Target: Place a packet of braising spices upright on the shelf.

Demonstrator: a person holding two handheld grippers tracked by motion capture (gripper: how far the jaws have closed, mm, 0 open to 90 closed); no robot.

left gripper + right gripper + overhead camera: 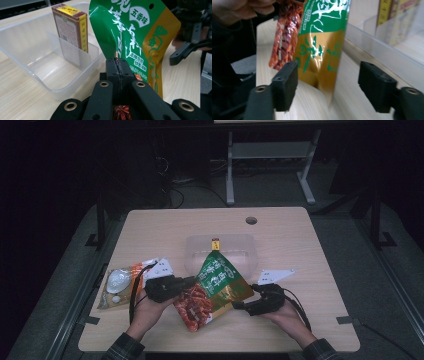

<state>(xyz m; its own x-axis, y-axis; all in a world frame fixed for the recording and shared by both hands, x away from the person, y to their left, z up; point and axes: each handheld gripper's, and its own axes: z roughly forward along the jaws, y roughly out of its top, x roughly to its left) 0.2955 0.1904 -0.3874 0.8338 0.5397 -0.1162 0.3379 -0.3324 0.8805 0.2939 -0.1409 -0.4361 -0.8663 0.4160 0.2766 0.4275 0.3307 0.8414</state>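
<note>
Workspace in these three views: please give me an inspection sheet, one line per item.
Surface: wooden table, round hole at the far edge.
Job's things: green snack bag; clear plastic box with a small carton upright inside.
Clutter: flat packet at the left; two white cards.
Grippers: left claw shut on the bag; right claw open around the bag's corner.
Cables: black cable trails from each gripper.
Surroundings: dark floor, metal frame behind.
</note>
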